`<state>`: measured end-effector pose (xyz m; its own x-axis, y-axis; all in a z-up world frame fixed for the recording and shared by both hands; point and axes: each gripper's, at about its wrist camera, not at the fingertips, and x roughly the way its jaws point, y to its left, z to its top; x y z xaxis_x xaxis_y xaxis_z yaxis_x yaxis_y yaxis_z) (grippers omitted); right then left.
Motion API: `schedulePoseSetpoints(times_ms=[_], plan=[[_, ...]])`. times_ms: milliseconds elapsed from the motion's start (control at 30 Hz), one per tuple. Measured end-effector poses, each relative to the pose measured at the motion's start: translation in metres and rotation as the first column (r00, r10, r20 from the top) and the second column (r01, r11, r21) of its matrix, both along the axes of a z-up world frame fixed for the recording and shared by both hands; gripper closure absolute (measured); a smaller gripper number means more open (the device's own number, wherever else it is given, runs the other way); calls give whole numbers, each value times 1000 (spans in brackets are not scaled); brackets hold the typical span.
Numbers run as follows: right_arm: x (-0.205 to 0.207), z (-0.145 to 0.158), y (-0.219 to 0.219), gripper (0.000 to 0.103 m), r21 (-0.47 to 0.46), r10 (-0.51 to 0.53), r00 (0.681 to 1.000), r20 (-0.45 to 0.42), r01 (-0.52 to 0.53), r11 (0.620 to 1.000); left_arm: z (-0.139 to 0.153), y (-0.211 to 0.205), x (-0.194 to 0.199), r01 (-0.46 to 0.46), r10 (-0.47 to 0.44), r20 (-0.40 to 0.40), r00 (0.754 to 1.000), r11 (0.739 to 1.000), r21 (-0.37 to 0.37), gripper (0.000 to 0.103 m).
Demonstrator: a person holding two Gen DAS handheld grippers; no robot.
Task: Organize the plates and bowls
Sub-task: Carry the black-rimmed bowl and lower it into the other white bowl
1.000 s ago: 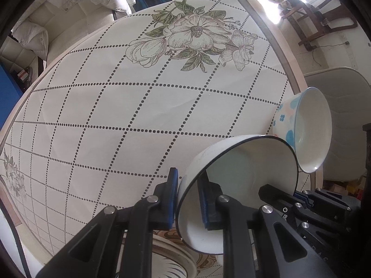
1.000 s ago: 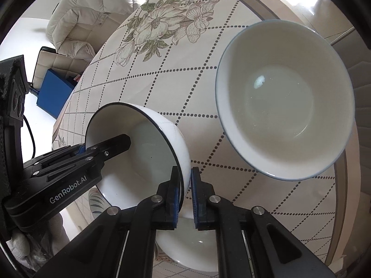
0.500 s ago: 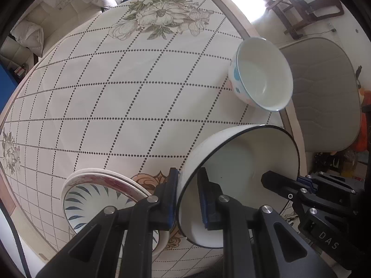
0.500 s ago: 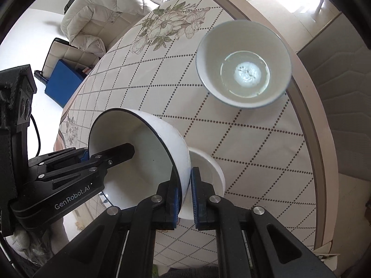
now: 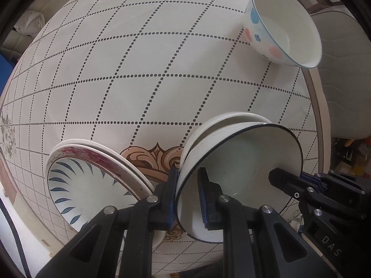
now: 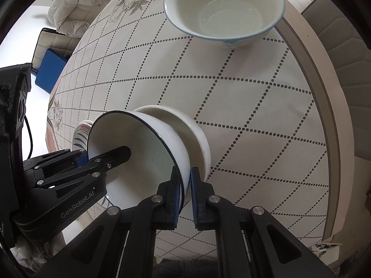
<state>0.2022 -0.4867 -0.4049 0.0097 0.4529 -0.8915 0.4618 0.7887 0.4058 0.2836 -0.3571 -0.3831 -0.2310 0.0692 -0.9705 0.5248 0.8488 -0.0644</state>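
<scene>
Both grippers are shut on the rim of one white bowl with a black rim (image 5: 241, 176), also in the right wrist view (image 6: 139, 157). My left gripper (image 5: 187, 194) pinches its left rim; my right gripper (image 6: 184, 185) pinches the opposite rim. The held bowl sits nested in a plain white bowl (image 5: 222, 120) standing on the table, seen also in the right wrist view (image 6: 199, 139). A stack of plates with blue and red patterns (image 5: 88, 180) lies to the left. A bowl with coloured dots (image 5: 278, 25) stands farther off near the table edge; it also shows in the right wrist view (image 6: 227, 11).
The round table (image 5: 139, 69) has a cream cloth with a dotted diamond grid and flower prints. A padded chair (image 5: 345, 69) stands by the table's right edge. A sofa (image 6: 76, 4) and a blue box (image 6: 49, 71) are beyond the far side.
Both grippers have carried the black-rimmed bowl down and toward the near edge, into the plain white bowl. The dotted bowl now lies farther away.
</scene>
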Motion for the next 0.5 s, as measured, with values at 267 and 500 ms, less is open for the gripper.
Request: schedulePoseSetpoints(times_ms=[267,500], plan=[[6,0,0,92,-13,7,1000,-14,-7,1000,-7,-12,-10,26,-27,21,999,999,29,88],[9,-1,1,92,-18,5,999,-41,-5,1000,-6,-6,-10,23,-24,20,1000,999,24,87]])
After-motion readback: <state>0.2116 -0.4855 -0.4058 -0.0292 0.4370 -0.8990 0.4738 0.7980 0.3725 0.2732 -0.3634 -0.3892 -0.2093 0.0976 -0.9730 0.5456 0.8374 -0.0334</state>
